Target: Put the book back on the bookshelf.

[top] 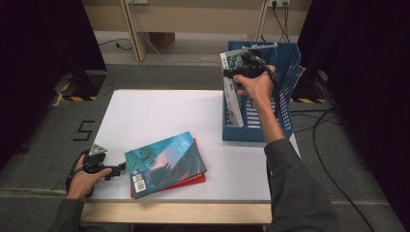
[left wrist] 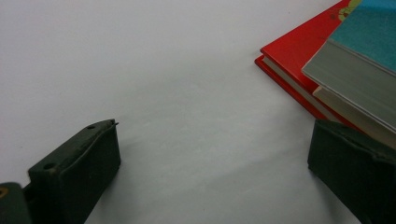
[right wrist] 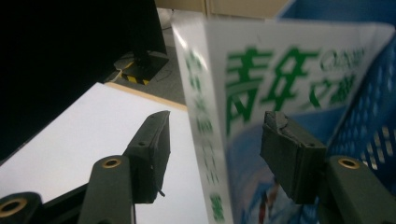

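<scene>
High view: the right gripper [top: 245,67] hovers at the top edge of a white paperback with green lettering [top: 233,92], which stands upright in the blue slotted plastic file rack [top: 285,72] at the tabletop's [top: 159,111] far right. In the right gripper view, its jaws stand apart on either side of the book's spine, pads clear of the cover. The right forearm stretches forward, wrist bent down. The left gripper [top: 118,169] rests low at the near left, jaws wide apart and empty, just beside a teal illustrated book [top: 164,162] stacked on a red hardcover [top: 198,180].
</scene>
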{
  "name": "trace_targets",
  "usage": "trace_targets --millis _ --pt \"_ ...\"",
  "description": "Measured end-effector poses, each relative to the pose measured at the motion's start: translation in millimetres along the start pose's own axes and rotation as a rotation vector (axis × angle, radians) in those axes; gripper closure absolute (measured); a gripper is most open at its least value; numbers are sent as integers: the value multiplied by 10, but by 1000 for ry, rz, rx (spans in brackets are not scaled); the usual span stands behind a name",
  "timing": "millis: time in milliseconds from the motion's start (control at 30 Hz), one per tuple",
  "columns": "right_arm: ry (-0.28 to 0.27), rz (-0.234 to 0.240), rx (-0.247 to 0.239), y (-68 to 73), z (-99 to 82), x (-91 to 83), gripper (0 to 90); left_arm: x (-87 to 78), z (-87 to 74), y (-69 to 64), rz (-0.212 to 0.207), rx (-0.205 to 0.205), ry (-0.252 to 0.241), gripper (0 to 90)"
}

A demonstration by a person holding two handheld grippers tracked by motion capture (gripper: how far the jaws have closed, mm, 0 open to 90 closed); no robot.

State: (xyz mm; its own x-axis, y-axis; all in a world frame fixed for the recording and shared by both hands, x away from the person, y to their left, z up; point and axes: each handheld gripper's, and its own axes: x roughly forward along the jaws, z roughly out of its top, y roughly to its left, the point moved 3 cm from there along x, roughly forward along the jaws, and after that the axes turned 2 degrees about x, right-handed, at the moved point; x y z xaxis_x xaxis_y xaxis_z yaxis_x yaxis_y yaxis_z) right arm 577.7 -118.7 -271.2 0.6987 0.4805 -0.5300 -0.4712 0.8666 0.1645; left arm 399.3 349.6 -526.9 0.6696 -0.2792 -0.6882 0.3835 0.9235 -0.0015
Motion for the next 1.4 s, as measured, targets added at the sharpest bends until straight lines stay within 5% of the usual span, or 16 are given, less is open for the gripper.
trace_targets --millis 367,533,600,700,1000,1267,1400 --pt "63 -99 20 253 456 307 376 1 -1 1 0 0 -2 15" --pt "135 -231 -1 213 486 411 500 0 -1 0 -1 0 -2 15" --pt "141 -207 14 180 483 396 592 1 -1 1 0 -1 -3 16" --pt "147 -233 -38 143 514 280 725 1 -1 0 0 -1 -2 15" --pt "61 -158 -17 2 446 -48 741 2 0 -1 0 -1 -2 15" --pt "-52 -168 -2 -96 433 -215 742 3 0 -1 0 -1 -2 14" --pt "-54 -181 -7 -99 432 -166 742 2 0 -1 0 -1 -2 14"
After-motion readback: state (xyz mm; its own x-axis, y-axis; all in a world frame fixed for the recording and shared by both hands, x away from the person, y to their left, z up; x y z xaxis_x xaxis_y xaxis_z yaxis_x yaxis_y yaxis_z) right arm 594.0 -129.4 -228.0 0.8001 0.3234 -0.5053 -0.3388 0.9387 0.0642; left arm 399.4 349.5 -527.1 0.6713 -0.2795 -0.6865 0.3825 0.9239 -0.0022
